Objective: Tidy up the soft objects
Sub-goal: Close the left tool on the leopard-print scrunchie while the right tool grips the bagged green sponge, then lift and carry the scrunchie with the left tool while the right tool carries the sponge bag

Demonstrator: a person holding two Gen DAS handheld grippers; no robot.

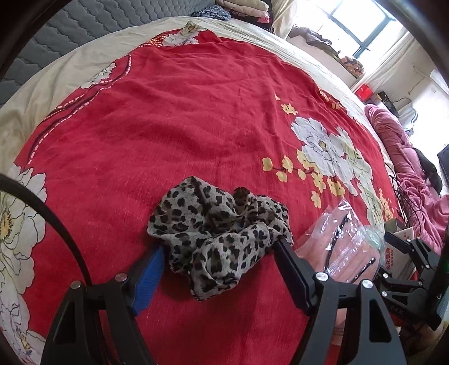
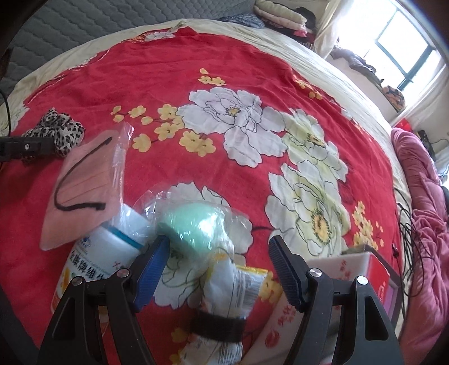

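Note:
A crumpled leopard-print scarf (image 1: 219, 233) lies on the red flowered bedspread (image 1: 196, 112). My left gripper (image 1: 221, 250) is open, its fingers on either side of the scarf's near part. The scarf also shows at the far left of the right wrist view (image 2: 60, 132). A pink face mask in a clear bag (image 2: 84, 182) lies to its right, also seen in the left wrist view (image 1: 348, 247). My right gripper (image 2: 219, 247) is open over a green sponge in clear wrap (image 2: 196, 227) and a rolled packet with a black band (image 2: 224, 303).
A white bottle with printed label (image 2: 95, 261) lies beside the mask. A red and white box (image 2: 362, 269) sits at the bed's right edge. Pink bedding (image 2: 421, 210) and black cables (image 2: 407, 219) lie to the right. Folded clothes (image 2: 280, 14) are piled at the far end.

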